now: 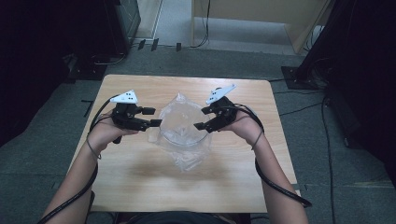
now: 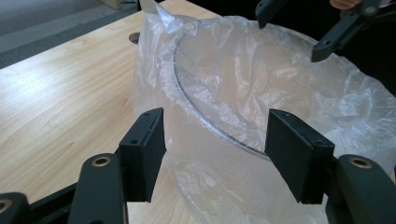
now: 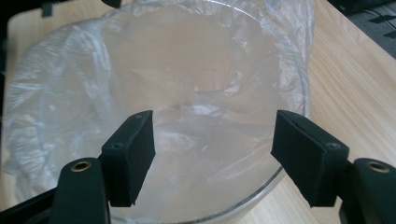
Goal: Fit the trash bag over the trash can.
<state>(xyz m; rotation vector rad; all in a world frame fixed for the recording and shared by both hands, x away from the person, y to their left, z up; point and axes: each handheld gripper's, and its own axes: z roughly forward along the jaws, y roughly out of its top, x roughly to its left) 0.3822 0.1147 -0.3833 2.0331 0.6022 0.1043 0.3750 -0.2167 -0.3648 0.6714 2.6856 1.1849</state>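
Wooden table [image 1: 140, 177] on grey floor, dark room. Left gripper [image 1: 150, 117] jaws spread wide, nothing between them; thin plastic bag [image 1: 184, 128] sits just ahead of its tips, contact unclear. Right gripper [image 1: 202, 118] also wide apart, empty, poised over the near rim of the glass bowl [image 1: 183, 135], which the bag lines and drapes over.

Left gripper view: bag film [image 2: 243, 84] spills outside the bowl rim [image 2: 201, 112] straight ahead between the jaws, right gripper [image 2: 289, 32] beyond the bowl's far side. Right gripper view: looks down into the lined bowl [image 3: 280, 175], bag [image 3: 187, 84] crumpled inside.

High view: both hands [image 1: 105, 133] level, grippers pointing inward at each other across the bowl, forearms angled in from the near edge, cables trailing back.
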